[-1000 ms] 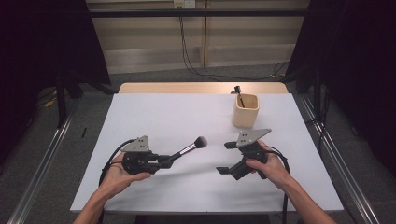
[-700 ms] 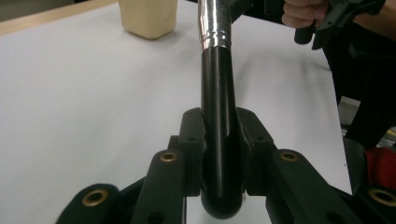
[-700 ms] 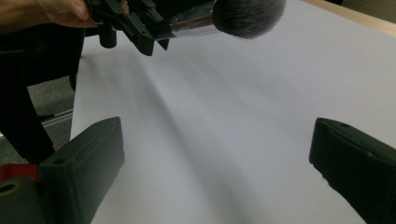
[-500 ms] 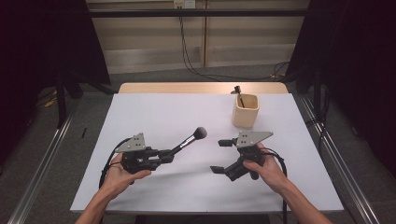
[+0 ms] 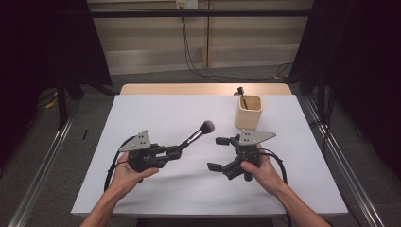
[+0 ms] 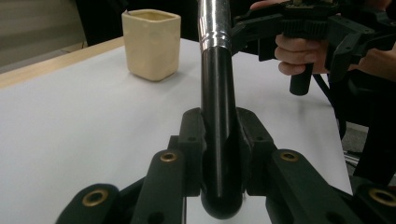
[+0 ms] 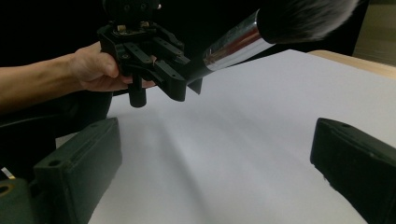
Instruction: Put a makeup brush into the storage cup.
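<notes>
We hold the brush (image 5: 191, 137) by its handle in the left gripper (image 5: 176, 152), fingers clamped on it, bristle head tilted up at frame centre, clear of the bench (image 5: 142, 113). Right gripper (image 5: 220, 153) sits beside it, fingers wide, nothing between them. Cup (image 5: 248, 111) stands upper right, one dark tool already inside. Pickup looks done; we judge the brush has yet to reach the cup, perhaps via a handover.
</notes>
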